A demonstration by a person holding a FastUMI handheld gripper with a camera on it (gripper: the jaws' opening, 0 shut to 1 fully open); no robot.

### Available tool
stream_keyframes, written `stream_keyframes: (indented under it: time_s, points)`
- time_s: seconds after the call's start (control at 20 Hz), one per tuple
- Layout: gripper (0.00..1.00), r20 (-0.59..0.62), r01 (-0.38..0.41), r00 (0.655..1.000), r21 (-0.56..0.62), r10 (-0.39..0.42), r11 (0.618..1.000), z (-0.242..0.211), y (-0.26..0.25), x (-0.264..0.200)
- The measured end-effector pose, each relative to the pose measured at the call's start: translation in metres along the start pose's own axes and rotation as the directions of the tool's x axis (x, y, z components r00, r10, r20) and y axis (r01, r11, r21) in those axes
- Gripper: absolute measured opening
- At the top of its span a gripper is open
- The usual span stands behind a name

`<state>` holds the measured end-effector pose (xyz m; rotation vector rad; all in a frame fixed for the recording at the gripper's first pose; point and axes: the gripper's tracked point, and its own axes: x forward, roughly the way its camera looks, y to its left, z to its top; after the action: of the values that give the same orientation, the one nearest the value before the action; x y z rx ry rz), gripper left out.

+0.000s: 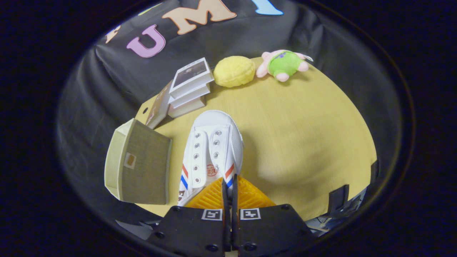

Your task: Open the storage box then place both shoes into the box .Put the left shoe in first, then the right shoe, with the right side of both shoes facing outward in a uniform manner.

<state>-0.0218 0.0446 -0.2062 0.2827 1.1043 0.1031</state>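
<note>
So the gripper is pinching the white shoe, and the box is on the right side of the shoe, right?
Not quite. In the gripper view, the gripper is pinched shut on the white shoe, but the box sits to the left of the shoe, not the right.

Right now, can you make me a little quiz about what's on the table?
1. True or false: the box sits beside the shoe.
2. What lies between the books and the green toy? A) a yellow plush B) a cup C) a spoon
3. Fill in: the gripper has its jaws almost together, pinching the heel end of the ____.
Key: 1 true; 2 A; 3 shoe.
</note>
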Motion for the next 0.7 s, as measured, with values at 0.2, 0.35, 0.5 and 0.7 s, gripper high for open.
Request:
stream_keyframes:
  time_s: [0.2,0.35,0.5,0.7]
  points:
    - [0.04,0.033,-0.009,0.999,-0.01,0.009,1.0,0.011,0.039,-0.012]
    - [0.04,0.043,-0.038,0.998,-0.008,0.038,0.999,0.016,0.075,-0.017]
    - [0.04,0.05,-0.072,0.996,-0.023,0.073,0.997,0.019,0.114,-0.019]
    - [0.05,0.054,-0.132,0.99,-0.035,0.134,0.991,0.021,0.171,-0.021]
